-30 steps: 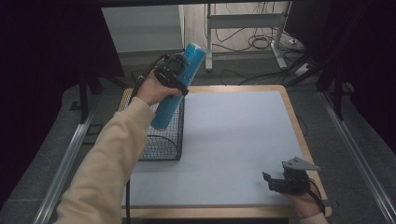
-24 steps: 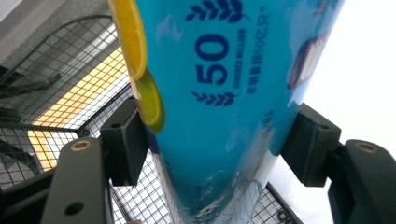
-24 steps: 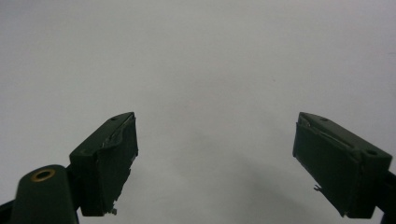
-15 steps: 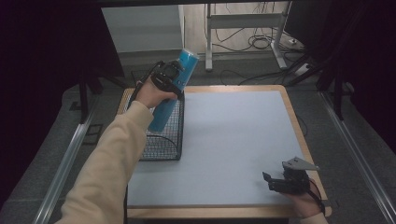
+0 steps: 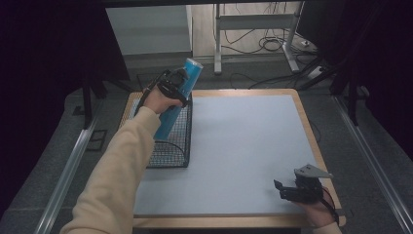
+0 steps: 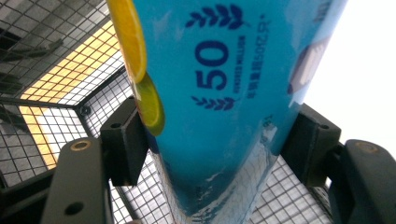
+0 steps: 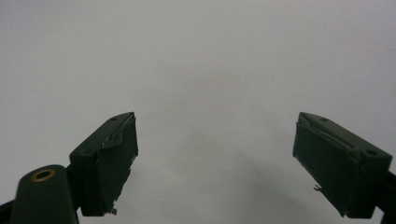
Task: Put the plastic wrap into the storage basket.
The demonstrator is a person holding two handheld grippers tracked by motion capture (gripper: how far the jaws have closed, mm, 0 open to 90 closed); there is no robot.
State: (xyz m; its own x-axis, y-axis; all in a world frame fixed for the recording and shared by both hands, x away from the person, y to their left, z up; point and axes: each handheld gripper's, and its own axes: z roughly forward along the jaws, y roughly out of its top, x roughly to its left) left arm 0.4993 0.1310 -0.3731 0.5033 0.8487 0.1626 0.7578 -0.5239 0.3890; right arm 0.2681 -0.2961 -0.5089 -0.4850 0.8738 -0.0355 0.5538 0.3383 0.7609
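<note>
High view: blue tube (image 5: 176,97) tilted, lower end inside wire basket (image 5: 171,146), sunk slightly deeper than a second ago (likely being put in or stood up). Left gripper (image 5: 171,87) jaws clamped on tube mid-body. Basket otherwise looks empty. Right gripper (image 5: 298,189) idle near tabletop (image 5: 243,146) front edge, jaws apart.

My left arm wears a long, loose sleeve (image 5: 117,175) of pale cream-yellow cloth, reaching to the wrist. My left hand-held gripper (image 5: 171,86) is black, with a dark strap or cable curving past the wrist. In the left gripper view its jaws are blocky black pads on dark arms, each arm carrying a brass-coloured ringed hole. My right hand-held gripper (image 5: 287,191) is black too, topped by a grey three-cornered plate (image 5: 311,171), with a thin dark cable (image 5: 333,204) looping behind. Its pads (image 7: 109,161) are matt black and scuffed at the edges.
</note>
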